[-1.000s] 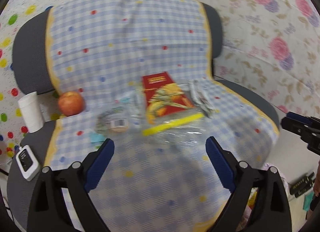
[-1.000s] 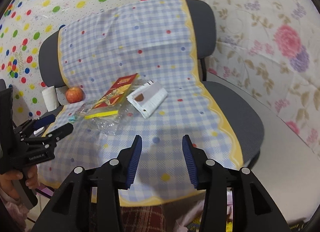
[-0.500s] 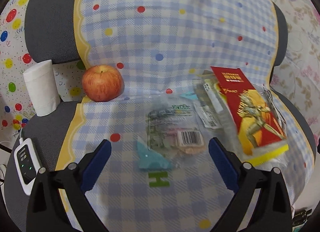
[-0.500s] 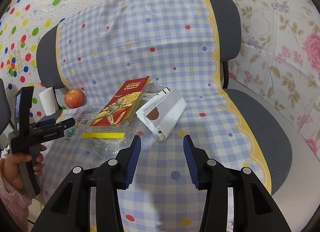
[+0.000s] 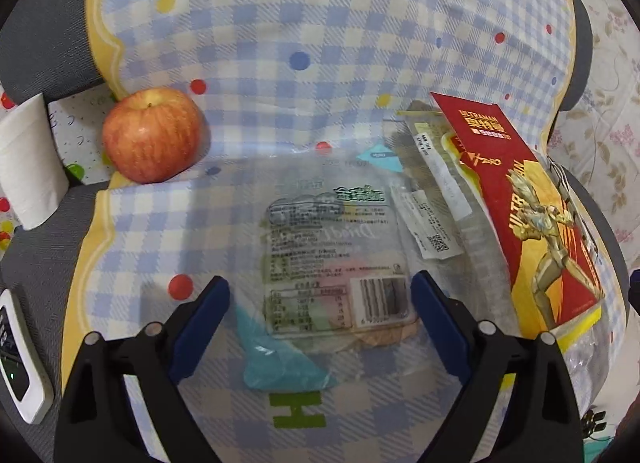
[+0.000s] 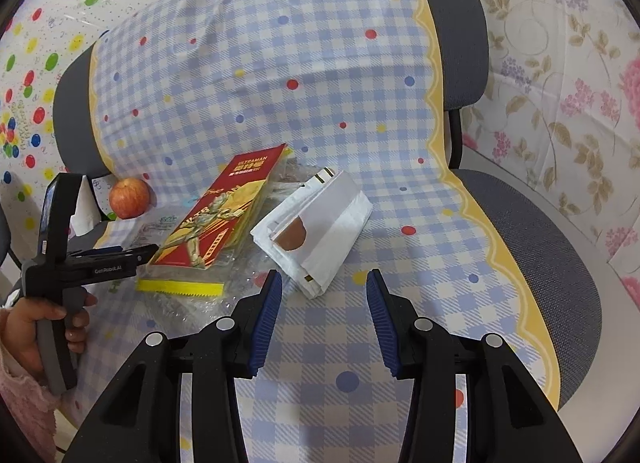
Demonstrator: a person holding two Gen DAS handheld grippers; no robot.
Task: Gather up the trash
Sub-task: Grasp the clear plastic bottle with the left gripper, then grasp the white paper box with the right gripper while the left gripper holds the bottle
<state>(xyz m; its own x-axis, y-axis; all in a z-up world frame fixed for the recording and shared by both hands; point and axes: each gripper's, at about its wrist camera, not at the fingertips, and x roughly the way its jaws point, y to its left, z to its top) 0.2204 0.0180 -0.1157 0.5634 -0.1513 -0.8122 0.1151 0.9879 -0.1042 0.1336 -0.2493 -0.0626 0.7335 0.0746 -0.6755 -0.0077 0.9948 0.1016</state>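
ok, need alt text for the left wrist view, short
The open left gripper hovers just above a clear plastic snack wrapper on a chair draped in a blue checked cloth. A red Ultraman package lies to the right, and an apple sits at back left.

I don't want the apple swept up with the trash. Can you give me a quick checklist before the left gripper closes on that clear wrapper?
1. Left gripper open wide enough: ok, jaws spread on either side of the clear wrapper.
2. Wrapper lined up between the jaws: ok.
3. Apple clear of the grasp: ok, it sits apart, up-left by the backrest.
4. Teal scrap overlapping the wrapper's near corner: cannot tell.
5. Red card package out of the jaws: ok, off to the right.
6. Right gripper free: ok, open and empty.
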